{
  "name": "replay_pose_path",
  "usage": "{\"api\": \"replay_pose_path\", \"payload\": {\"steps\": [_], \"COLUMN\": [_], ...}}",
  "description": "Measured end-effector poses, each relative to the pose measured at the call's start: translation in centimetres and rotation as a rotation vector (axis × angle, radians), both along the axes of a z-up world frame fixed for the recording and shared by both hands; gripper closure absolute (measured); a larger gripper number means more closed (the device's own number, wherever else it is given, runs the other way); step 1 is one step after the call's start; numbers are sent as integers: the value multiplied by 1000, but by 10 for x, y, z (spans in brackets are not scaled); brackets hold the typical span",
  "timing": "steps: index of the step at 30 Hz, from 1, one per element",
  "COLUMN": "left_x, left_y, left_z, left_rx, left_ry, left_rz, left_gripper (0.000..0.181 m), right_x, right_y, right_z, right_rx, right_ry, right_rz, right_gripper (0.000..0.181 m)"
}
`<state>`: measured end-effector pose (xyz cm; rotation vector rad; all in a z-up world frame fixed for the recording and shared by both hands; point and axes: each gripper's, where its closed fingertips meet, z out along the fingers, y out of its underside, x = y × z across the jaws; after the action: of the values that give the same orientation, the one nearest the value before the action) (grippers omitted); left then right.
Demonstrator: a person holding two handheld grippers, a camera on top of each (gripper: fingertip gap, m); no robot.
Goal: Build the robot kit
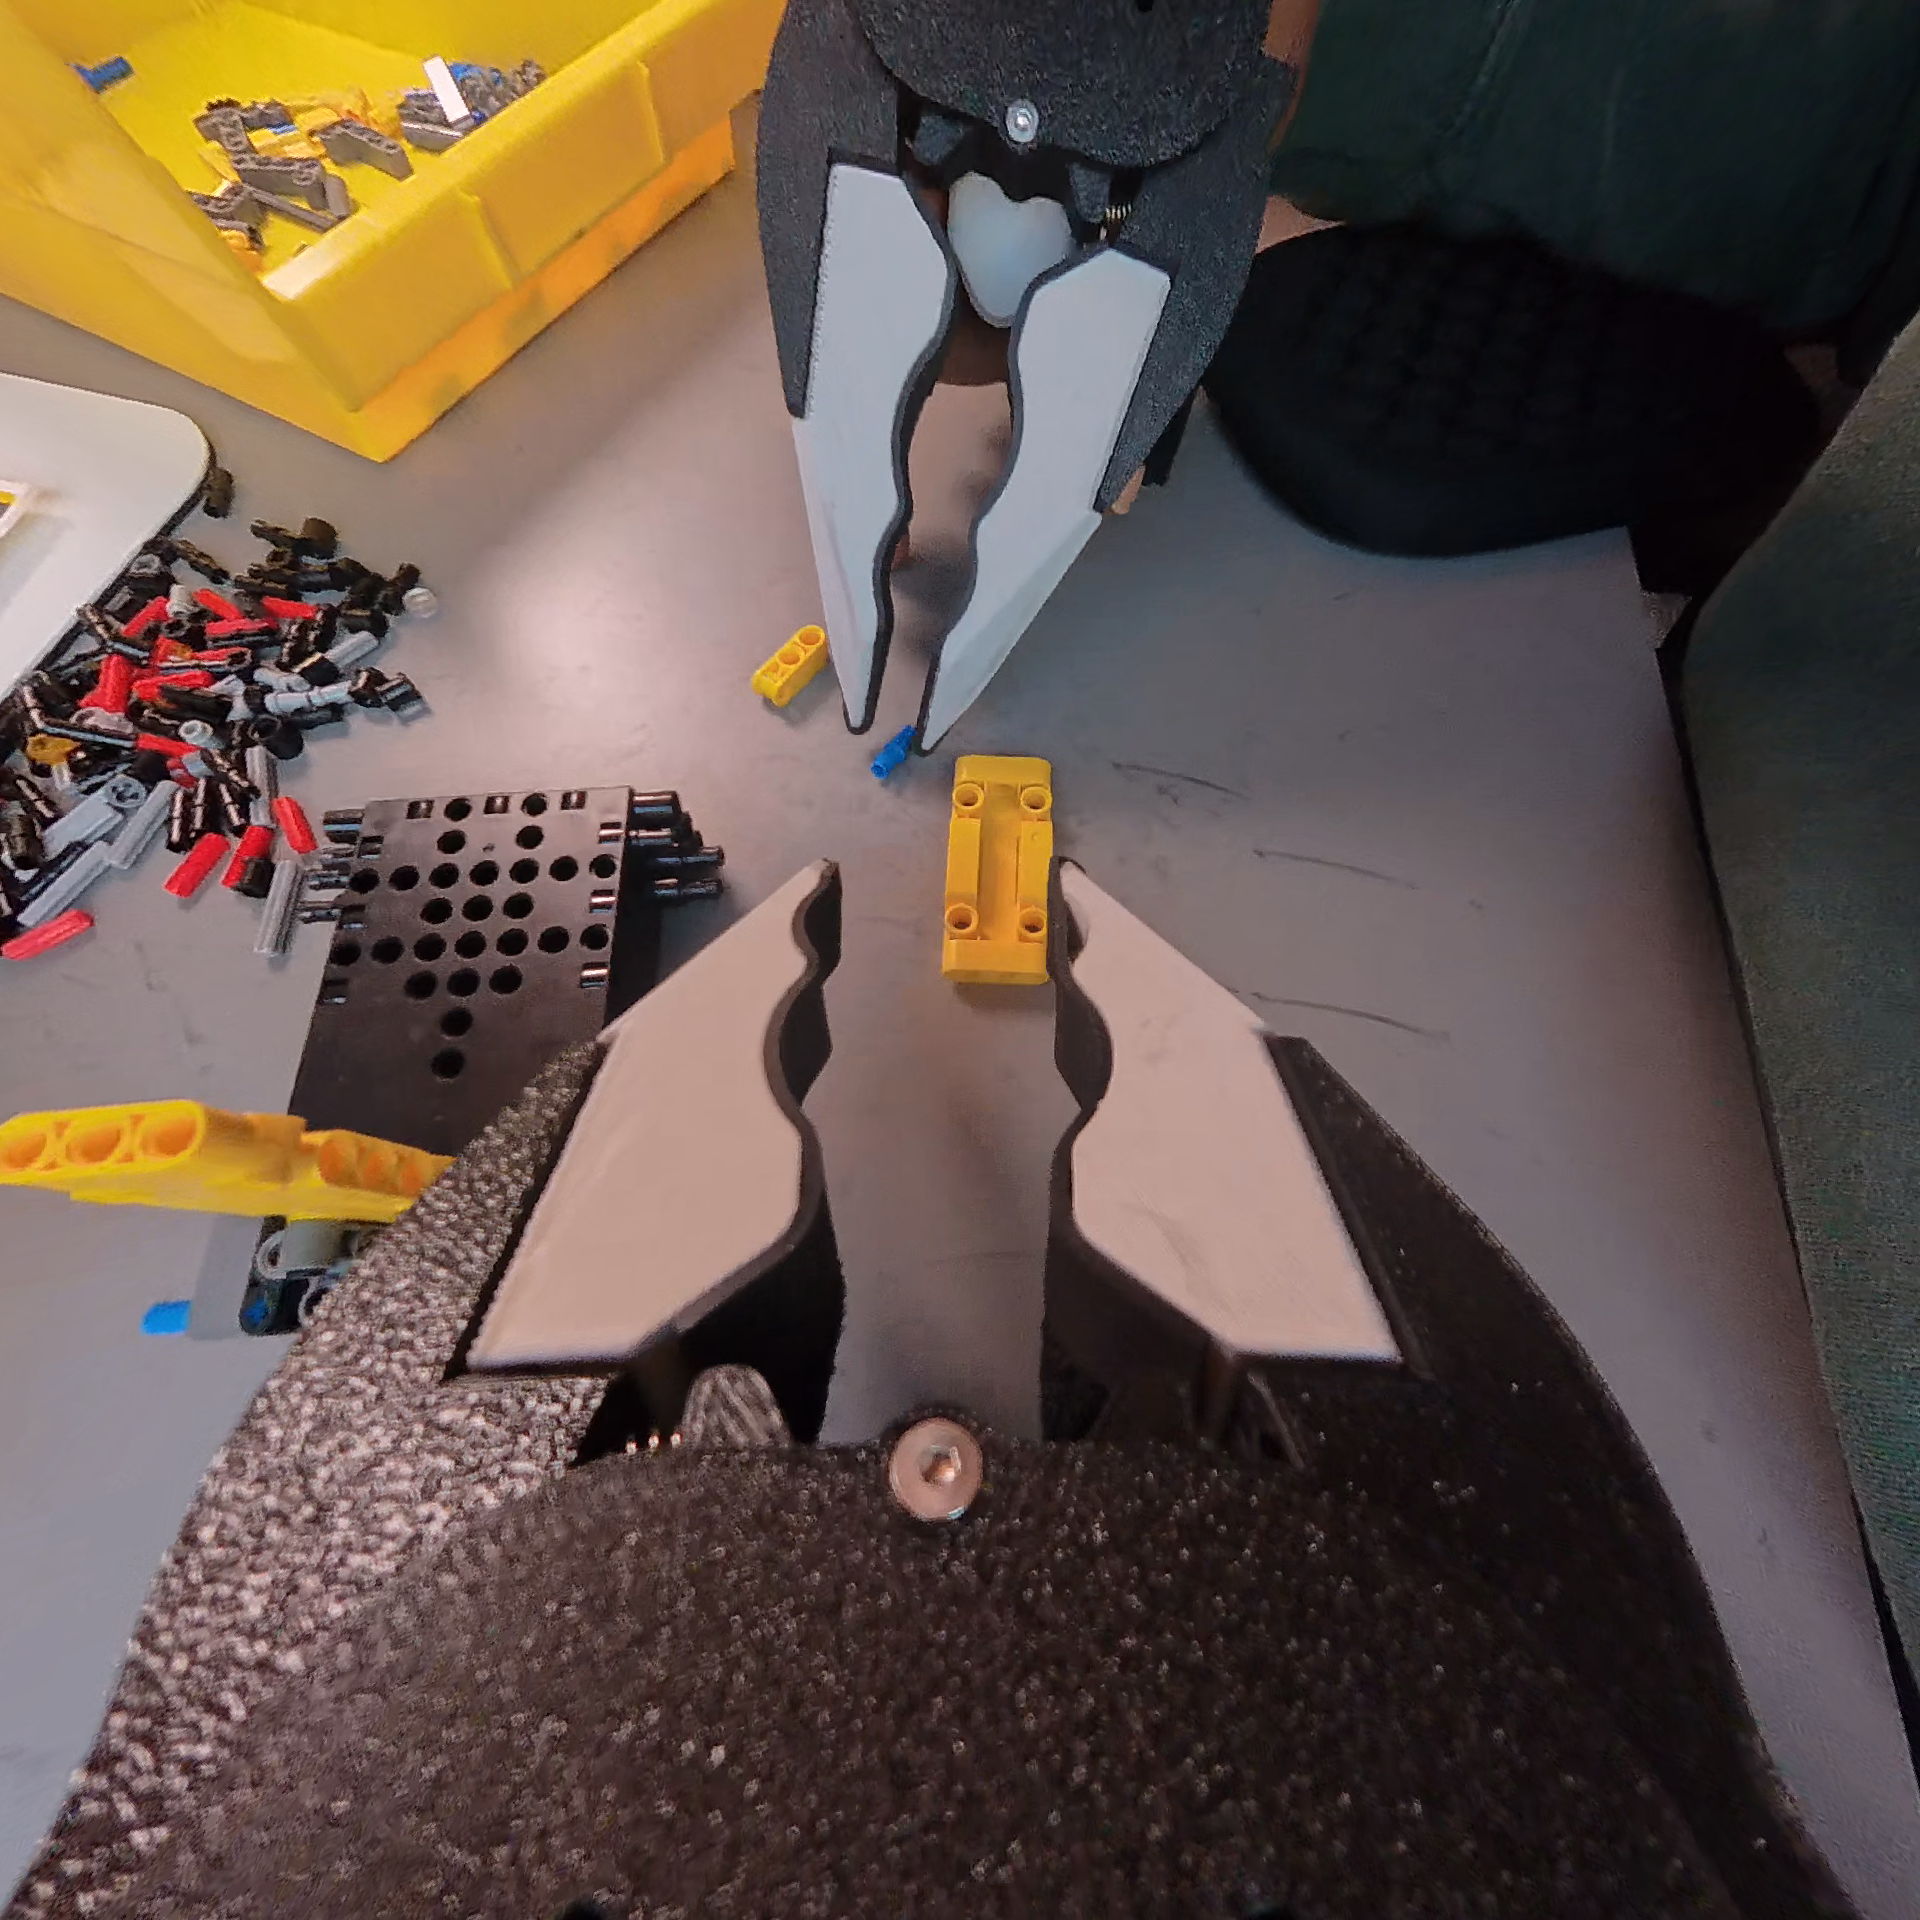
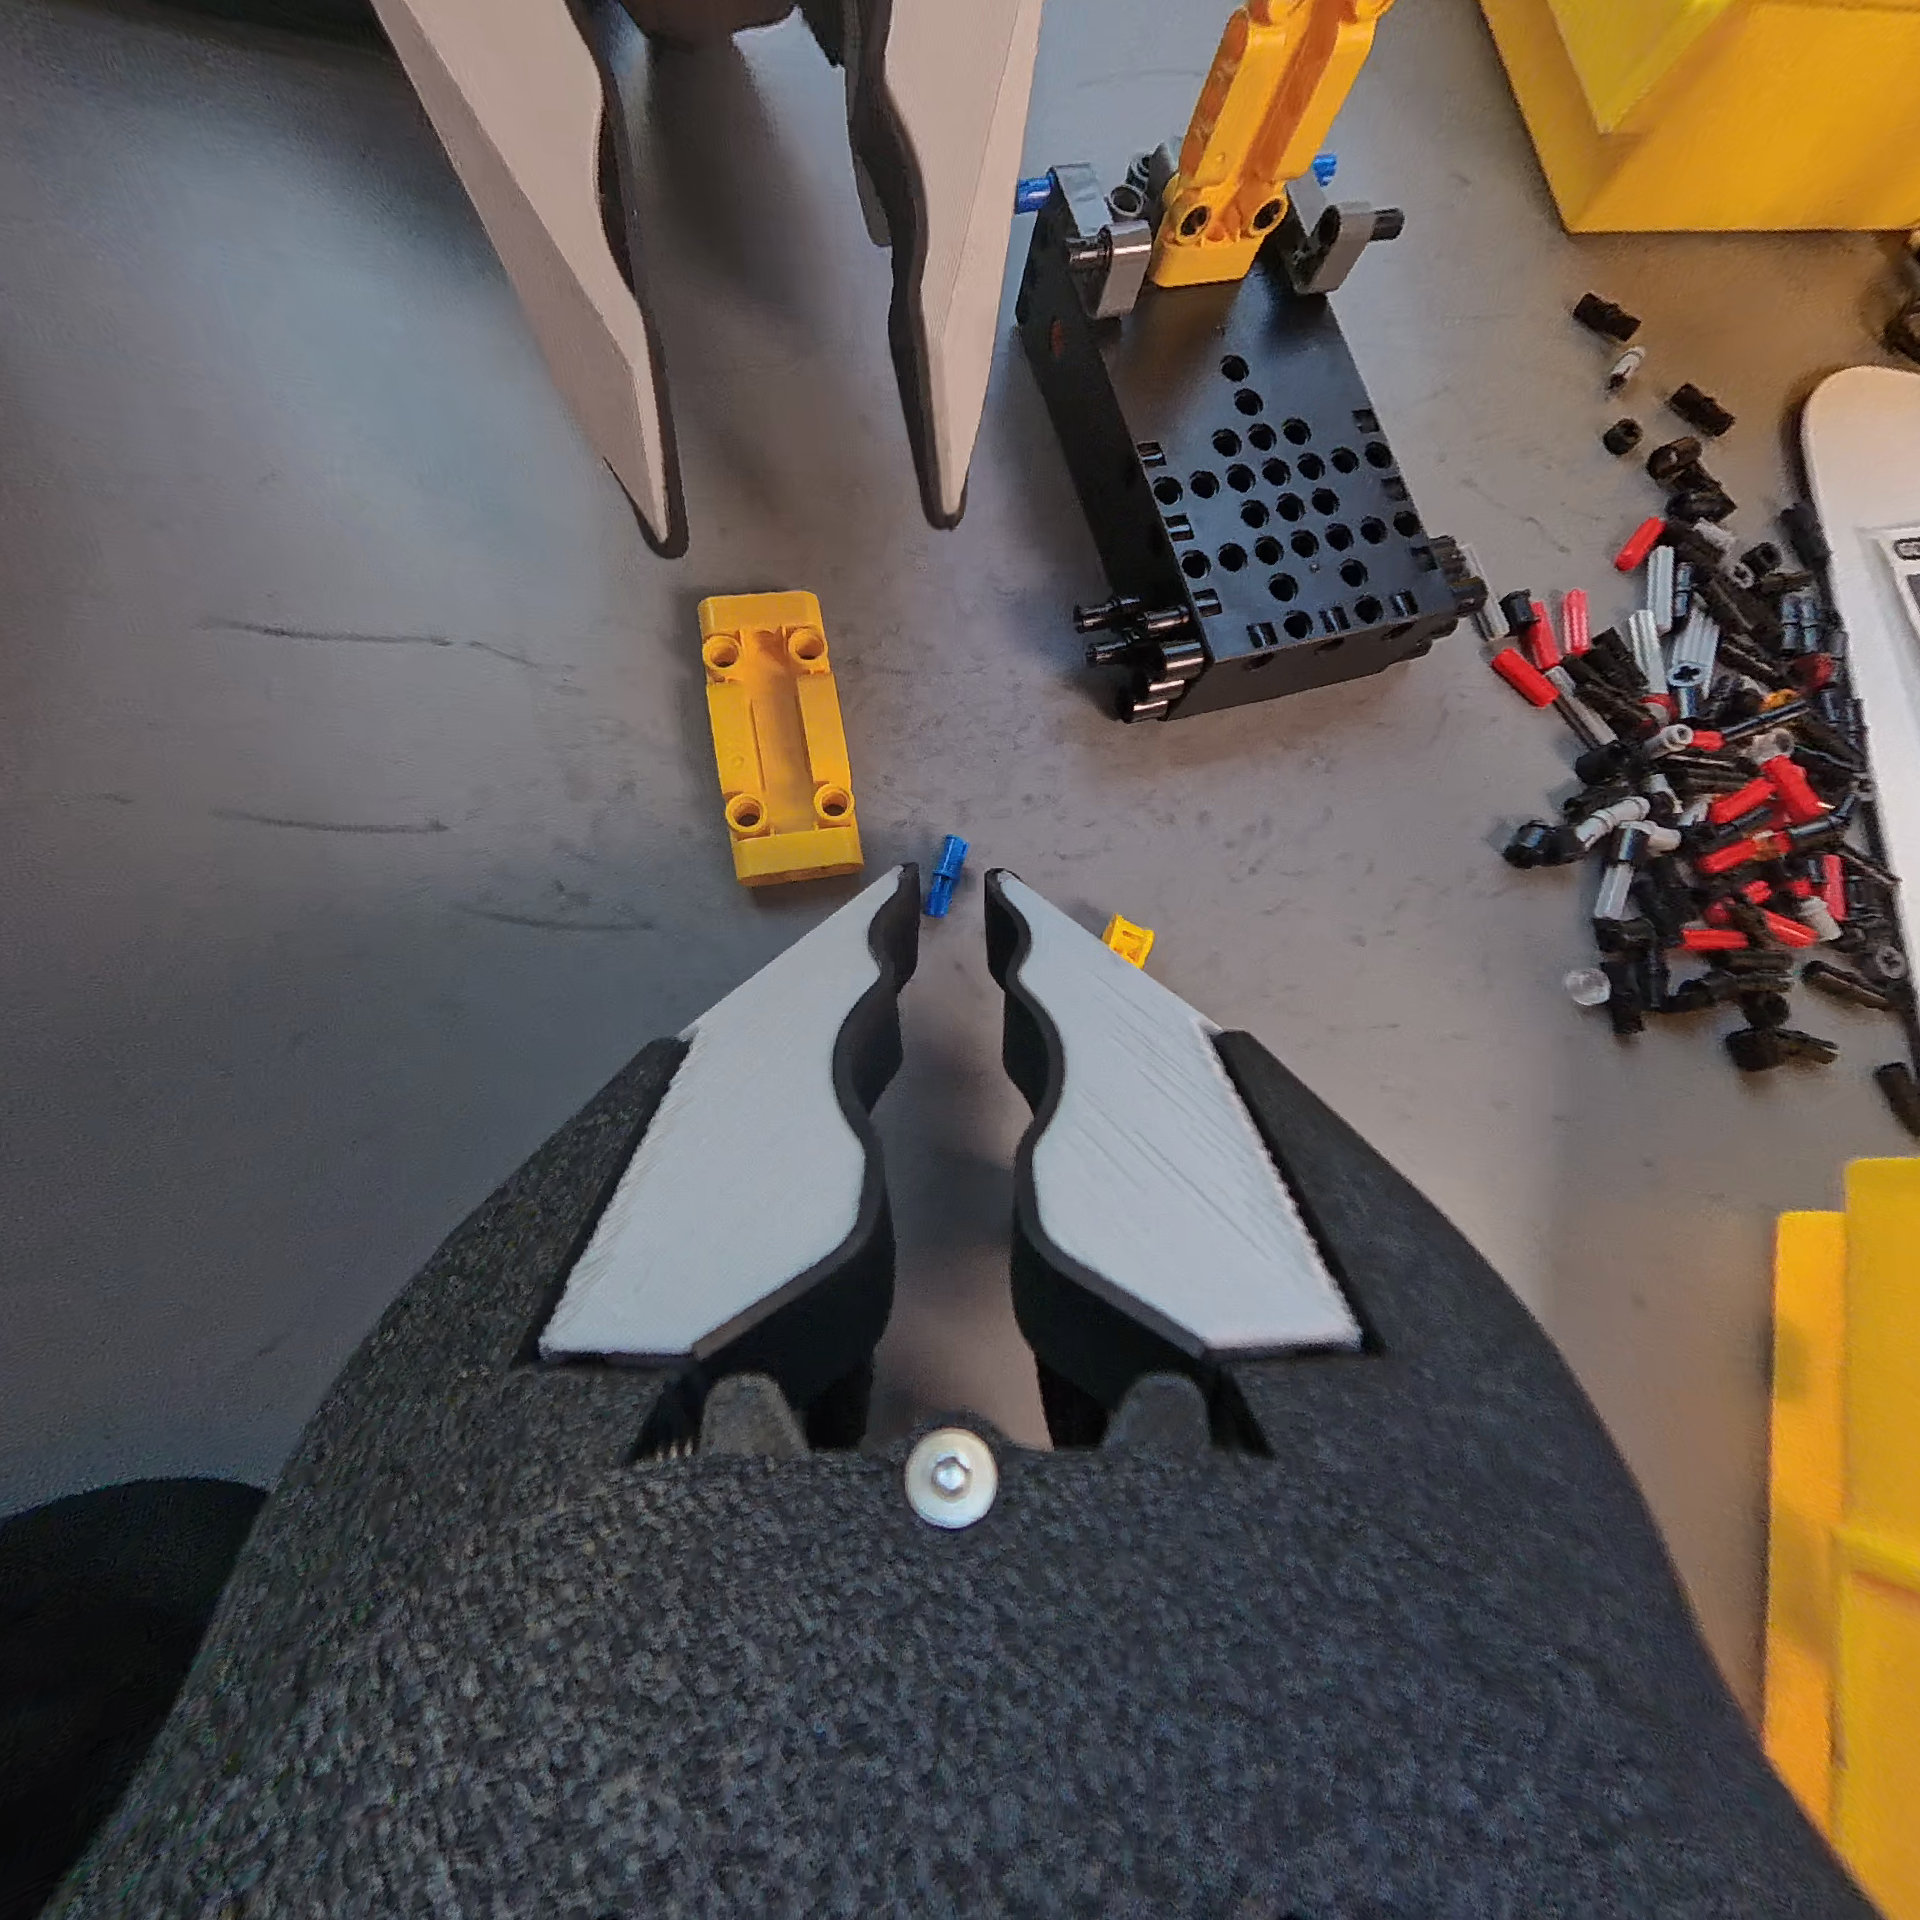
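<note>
Right gripper (image 2: 951, 878): fingers slightly parted, empty, tips flanking a blue pin (image 2: 943, 876) on the grey table (image 2: 312, 727); pin's long axis runs near-to-far. Left gripper (image 1: 943, 873): spread wide, empty, beside a yellow plate piece (image 1: 995, 871). Far left, yellow bin (image 1: 436, 260) holds grey, yellow and blue parts; black perforated block (image 2: 1247, 488) lies at right.

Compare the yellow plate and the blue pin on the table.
The yellow plate is broad, flat and rectangular with four corner holes; the blue pin is a tiny thin peg. The pin sits just off the right gripper tips; the plate lies beside the left gripper. Both lie loose on the grey table, ungripped.
</note>
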<state>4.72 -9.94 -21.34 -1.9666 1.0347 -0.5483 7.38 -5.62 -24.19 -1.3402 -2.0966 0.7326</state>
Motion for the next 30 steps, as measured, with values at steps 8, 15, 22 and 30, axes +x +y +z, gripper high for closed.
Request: {"api": "replay_pose_path", "payload": {"steps": [8, 15, 22, 30], "left_x": [-6, -5, -8, -4], "left_y": [7, 5, 6, 1], "left_z": [5, 17, 37, 39], "left_rx": [22, 31, -4, -13], "left_ry": [-25, -108, -285, -310], "left_rz": [65, 62, 79, 46], "left_gripper": [141, 147, 157, 173], "right_x": [-5, -21, -34, -38], "right_y": [-4, -14, -36, -47], "right_z": [-2, 26, 55, 63], "right_rx": [36, 21, 7, 29], "right_ry": [-6, 204, 393, 455], "right_rz": [22, 57, 121, 148], "right_gripper": [177, 178, 178, 178]}}
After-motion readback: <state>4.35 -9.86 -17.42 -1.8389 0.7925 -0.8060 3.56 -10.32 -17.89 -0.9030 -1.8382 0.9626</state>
